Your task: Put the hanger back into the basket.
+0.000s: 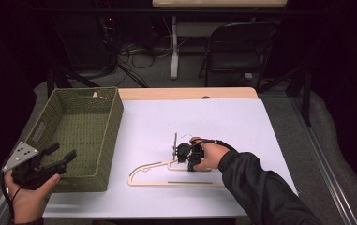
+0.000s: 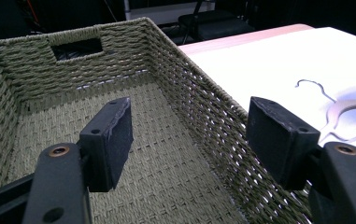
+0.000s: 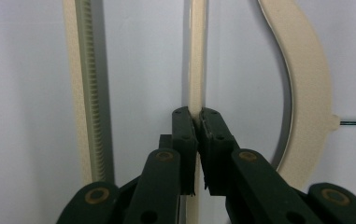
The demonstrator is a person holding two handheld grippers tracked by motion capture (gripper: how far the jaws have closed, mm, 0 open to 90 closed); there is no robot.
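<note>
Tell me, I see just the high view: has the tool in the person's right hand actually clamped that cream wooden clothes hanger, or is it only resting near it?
Observer: Clamped. In the right gripper view the right tool has its two black jaws shut on a thin cream bar of the cream wooden clothes hanger.
Operator: Which bar is that?
Observer: The plain one; the ribbed bar lies free beside it.
Operator: And the left tool?
Observer: The left tool is open with nothing between its jaws, hovering over the near side wall of the green woven basket.
Operator: Anything inside the basket?
Observer: The left gripper view shows bare weave on its floor.
</note>
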